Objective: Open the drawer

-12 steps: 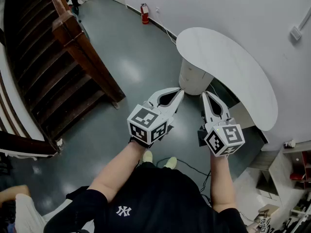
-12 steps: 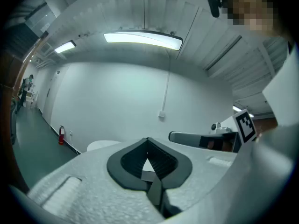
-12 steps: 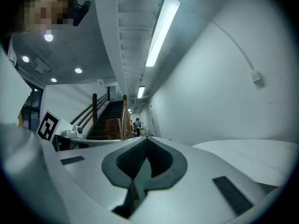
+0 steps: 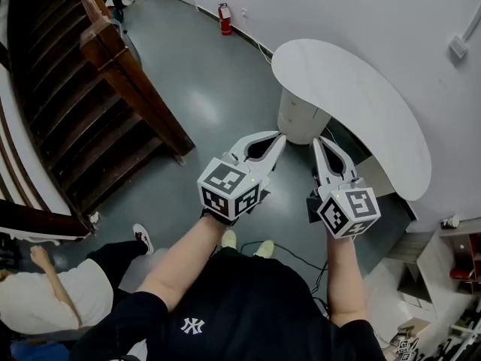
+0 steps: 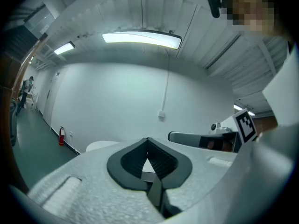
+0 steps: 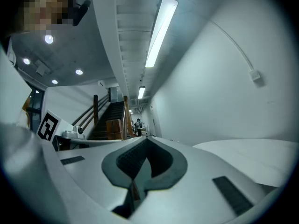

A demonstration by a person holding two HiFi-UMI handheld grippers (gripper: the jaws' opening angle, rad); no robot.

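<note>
A white drawer cabinet (image 4: 299,117) stands on the floor under the front edge of a rounded white table top (image 4: 353,100); only its upper front shows. My left gripper (image 4: 279,136) is held level, its tips just short of the cabinet, shut with nothing between the jaws. My right gripper (image 4: 316,141) hangs beside it, also level and shut on nothing, its tip by the cabinet's right side. In the left gripper view the left gripper (image 5: 147,139) faces a white wall. The right gripper view has the right gripper (image 6: 145,139) in front of the table top (image 6: 252,153).
A dark wooden staircase (image 4: 113,74) rises at the left. A red fire extinguisher (image 4: 224,19) stands by the far wall. Another person (image 4: 56,292) sits on the floor at the lower left. A cable (image 4: 301,260) lies by my feet, and shelves (image 4: 451,265) stand at the right.
The person at the lower left has come further into view, with a leg and shoe stretched out. Both grippers have hardly moved.
</note>
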